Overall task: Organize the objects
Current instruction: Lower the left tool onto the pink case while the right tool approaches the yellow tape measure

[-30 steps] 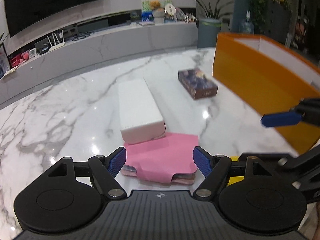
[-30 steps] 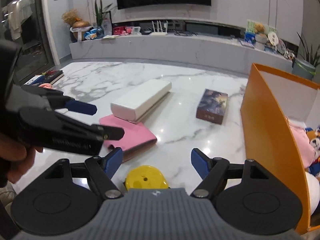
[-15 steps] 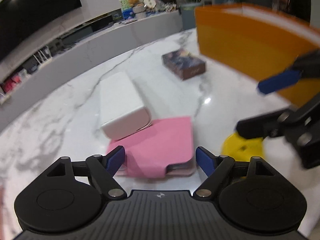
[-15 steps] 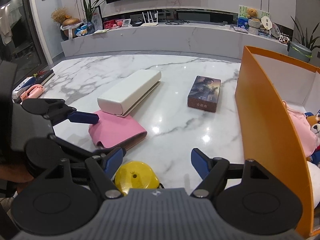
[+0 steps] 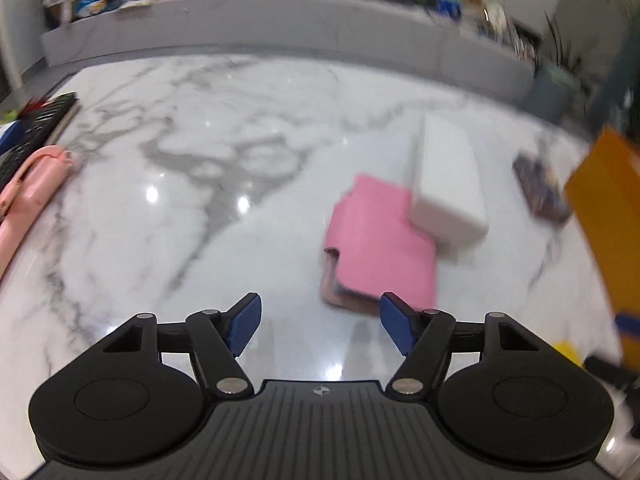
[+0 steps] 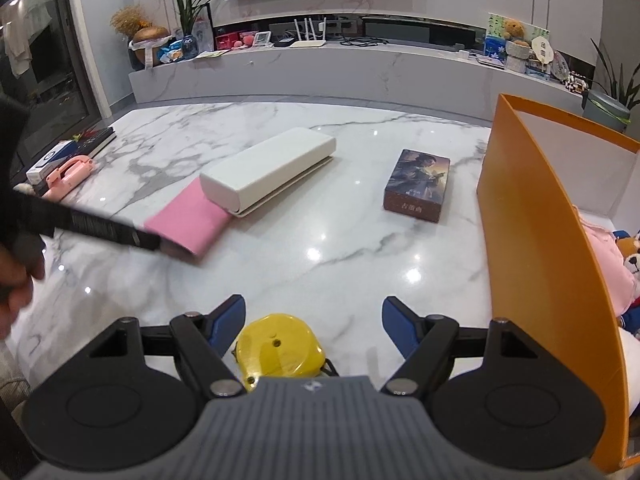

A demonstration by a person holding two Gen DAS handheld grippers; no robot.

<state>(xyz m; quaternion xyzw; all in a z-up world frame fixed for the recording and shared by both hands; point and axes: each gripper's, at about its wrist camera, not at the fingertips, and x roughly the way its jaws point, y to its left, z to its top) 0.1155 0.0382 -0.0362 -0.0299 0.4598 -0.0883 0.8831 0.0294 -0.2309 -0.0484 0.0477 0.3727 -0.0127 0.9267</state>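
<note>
A pink wallet lies on the marble table, its far end touching a long white case. My left gripper is open and empty, just short of the wallet and to its left. My right gripper is open over a yellow tape measure, which lies between its fingers near the left one. In the right wrist view the wallet, the white case and a dark picture box lie ahead. The orange storage box stands at the right with soft toys inside.
A pink handled object and dark books lie at the table's left edge. The left gripper's arm crosses the left of the right wrist view. A long marble counter runs behind the table.
My left gripper has swung left and back, so the wallet now lies ahead to its right instead of between its fingers. My right gripper has shifted slightly over the tape measure.
</note>
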